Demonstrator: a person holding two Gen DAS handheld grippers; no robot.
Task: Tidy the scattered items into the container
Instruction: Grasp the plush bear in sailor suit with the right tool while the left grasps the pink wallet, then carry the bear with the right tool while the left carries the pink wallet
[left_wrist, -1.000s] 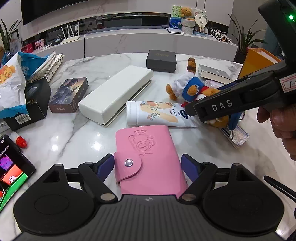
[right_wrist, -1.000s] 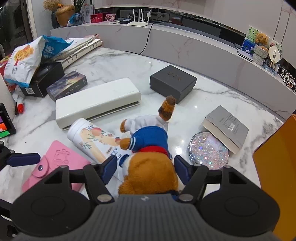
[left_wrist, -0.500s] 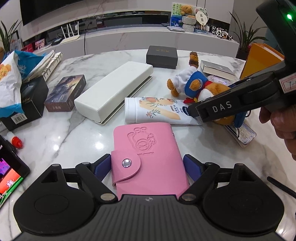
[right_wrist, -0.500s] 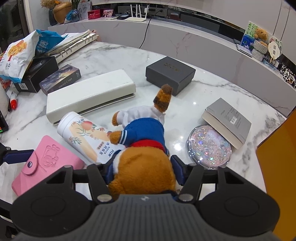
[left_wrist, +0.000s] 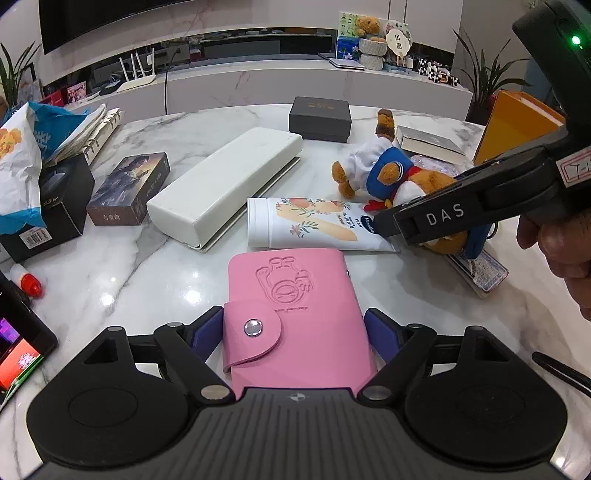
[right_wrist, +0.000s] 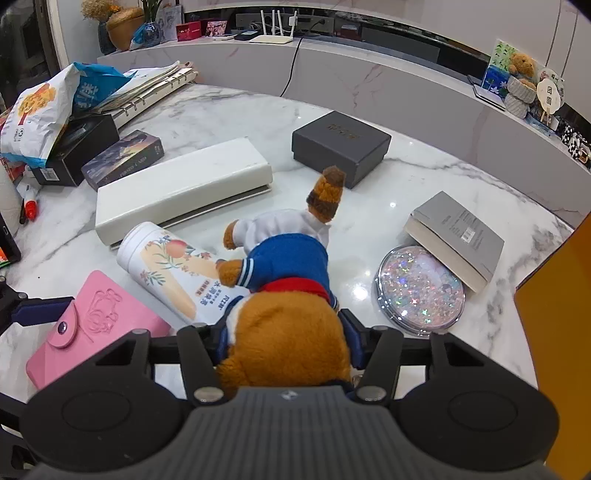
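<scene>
A pink card wallet (left_wrist: 295, 314) lies on the marble table between the fingers of my left gripper (left_wrist: 295, 332), whose pads press its two sides; it also shows in the right wrist view (right_wrist: 96, 328). My right gripper (right_wrist: 284, 339) is shut on the head of a plush bear (right_wrist: 284, 295) in a blue and white outfit, seen from the side in the left wrist view (left_wrist: 391, 177). The orange container (right_wrist: 561, 314) stands at the right; it also shows in the left wrist view (left_wrist: 517, 122).
A white printed tube (right_wrist: 173, 269), long white box (right_wrist: 181, 192), dark grey box (right_wrist: 340, 144), grey book (right_wrist: 454, 236) and glitter disc (right_wrist: 421, 291) lie around the bear. Snack bag (left_wrist: 14, 162), black box, binder, card box (left_wrist: 129, 188) and phone (left_wrist: 18, 347) sit at left.
My right gripper closed onto the bear's head and has lifted it slightly. My left gripper's fingers have closed in against the pink wallet's sides.
</scene>
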